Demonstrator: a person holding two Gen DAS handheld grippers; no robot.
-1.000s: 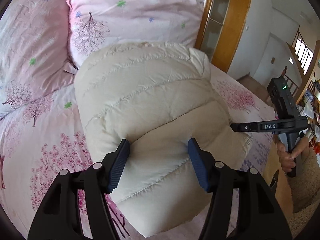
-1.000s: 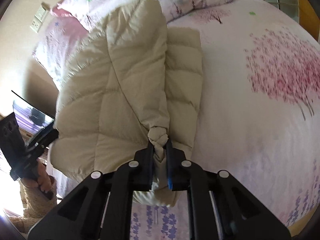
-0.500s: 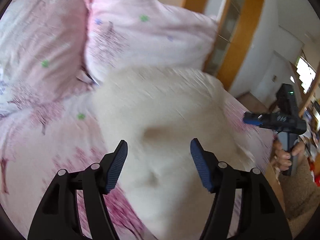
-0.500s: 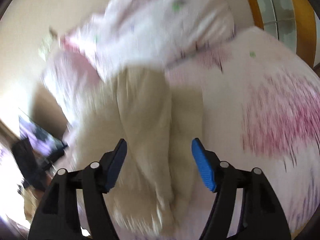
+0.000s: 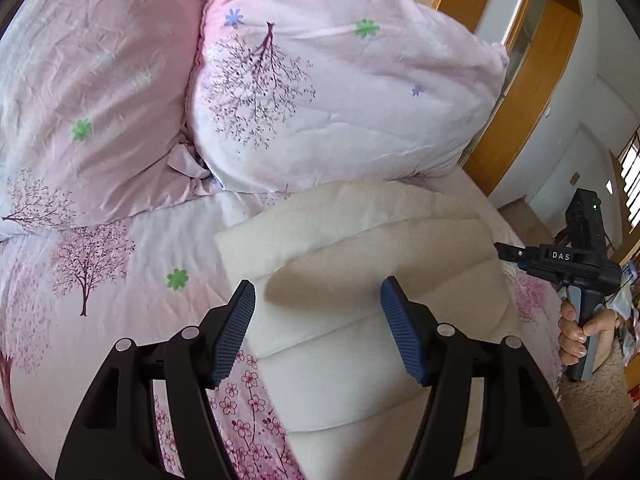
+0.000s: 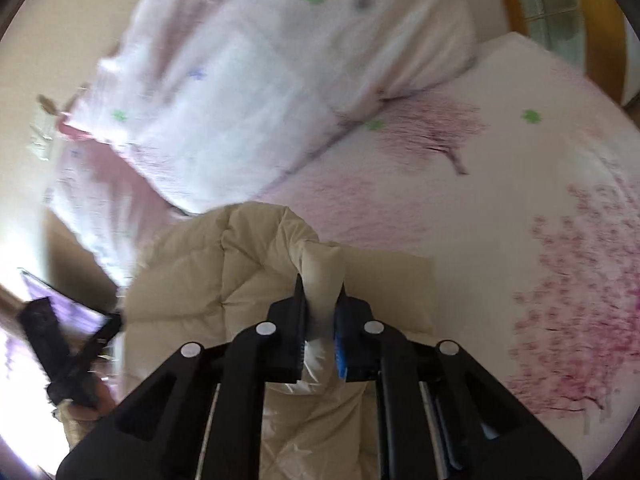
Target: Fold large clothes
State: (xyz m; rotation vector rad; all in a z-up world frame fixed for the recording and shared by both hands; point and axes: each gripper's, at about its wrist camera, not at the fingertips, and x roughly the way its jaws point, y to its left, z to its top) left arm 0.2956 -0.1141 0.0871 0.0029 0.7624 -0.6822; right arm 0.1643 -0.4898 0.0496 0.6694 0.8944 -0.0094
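Bedroom, pink cherry-tree bed sheet (image 5: pixel 120 264) with two matching pillows (image 5: pixel 332 92) at the head, wooden door frame (image 5: pixel 516 92) off to the right. Cream quilted jacket (image 5: pixel 360 320) lies on the sheet, partly folded, just short of the pillows.

Left gripper (image 5: pixel 318 322) hangs above the jacket, fingers wide apart, nothing between them; blue pads (image 5: pixel 236 332) clear of the fabric, jacket spread ahead of and under both tips. Its shadow falls on the quilting between the fingers.

Right gripper (image 6: pixel 320 334) is clamped on a bunched ridge of the jacket (image 6: pixel 256 280), fabric squeezed between the two pads and rising up past the tips. Rest of the jacket spreads left of and below those fingers; bare sheet (image 6: pixel 520 208) to their right. Right wrist view is motion-blurred, pillow (image 6: pixel 280 80) detail is soft.

From the left wrist view the right gripper's body shows at far right, held in a hand (image 5: pixel 576 328), beyond the jacket's edge.
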